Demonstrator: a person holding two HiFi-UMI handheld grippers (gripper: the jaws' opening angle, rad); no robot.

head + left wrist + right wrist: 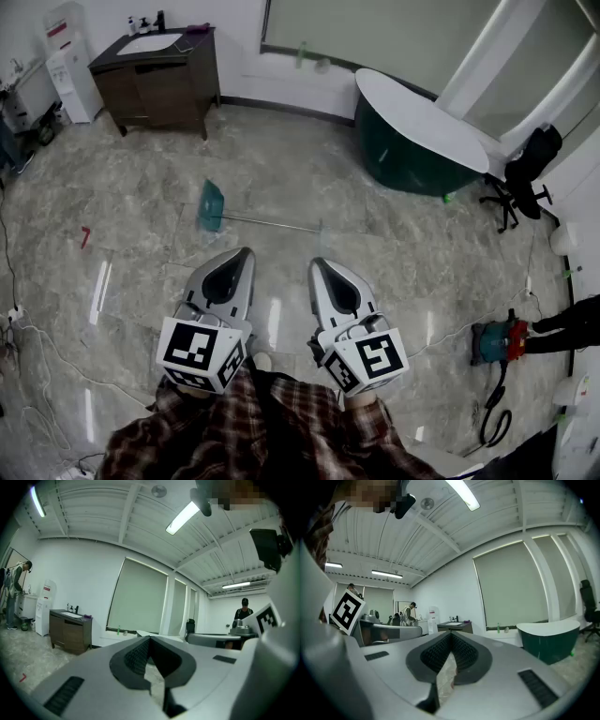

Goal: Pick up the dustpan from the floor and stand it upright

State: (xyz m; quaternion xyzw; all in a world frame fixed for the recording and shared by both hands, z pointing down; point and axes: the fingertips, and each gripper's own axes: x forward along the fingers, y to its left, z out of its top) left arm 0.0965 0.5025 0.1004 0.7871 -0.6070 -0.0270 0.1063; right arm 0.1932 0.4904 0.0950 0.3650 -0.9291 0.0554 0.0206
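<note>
The dustpan lies flat on the marble floor in the head view, its teal pan (211, 204) to the left and its thin metal handle (277, 223) running off to the right. My left gripper (246, 253) and right gripper (317, 263) are held level side by side, nearer to me than the handle and well above the floor. Both are shut with nothing between the jaws. In the left gripper view the left gripper (149, 638) points across the room, as does the right gripper (451, 633) in its own view. Neither gripper view shows the dustpan.
A dark vanity cabinet (159, 75) and a white water dispenser (73, 66) stand at the back left. A green tub (412, 141) and a black office chair (525, 173) are at the back right. A teal power tool (492, 339) with its cable lies right; cables (28, 328) left.
</note>
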